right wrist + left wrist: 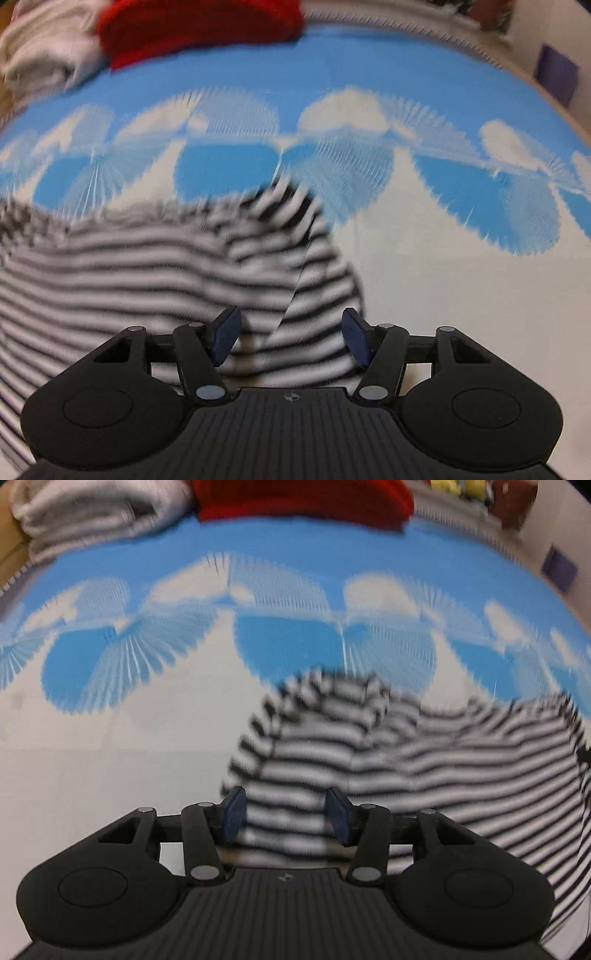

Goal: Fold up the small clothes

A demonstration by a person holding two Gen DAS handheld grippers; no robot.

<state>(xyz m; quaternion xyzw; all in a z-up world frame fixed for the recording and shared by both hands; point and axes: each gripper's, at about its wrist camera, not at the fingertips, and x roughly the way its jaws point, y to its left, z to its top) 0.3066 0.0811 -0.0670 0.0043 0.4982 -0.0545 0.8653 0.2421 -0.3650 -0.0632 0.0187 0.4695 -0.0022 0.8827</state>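
Note:
A black-and-white striped garment lies rumpled on a blue and white patterned sheet. In the left wrist view it fills the lower right, and its left part runs under my left gripper. That gripper is open, and its blue pads stand apart with striped cloth showing in the gap below them. In the right wrist view the striped garment covers the left and centre. My right gripper hovers over its right end, open, with its pads wide apart. Both views are blurred.
At the far edge of the sheet lie a red folded cloth and a grey-white folded cloth. A purple object sits beyond the far right edge.

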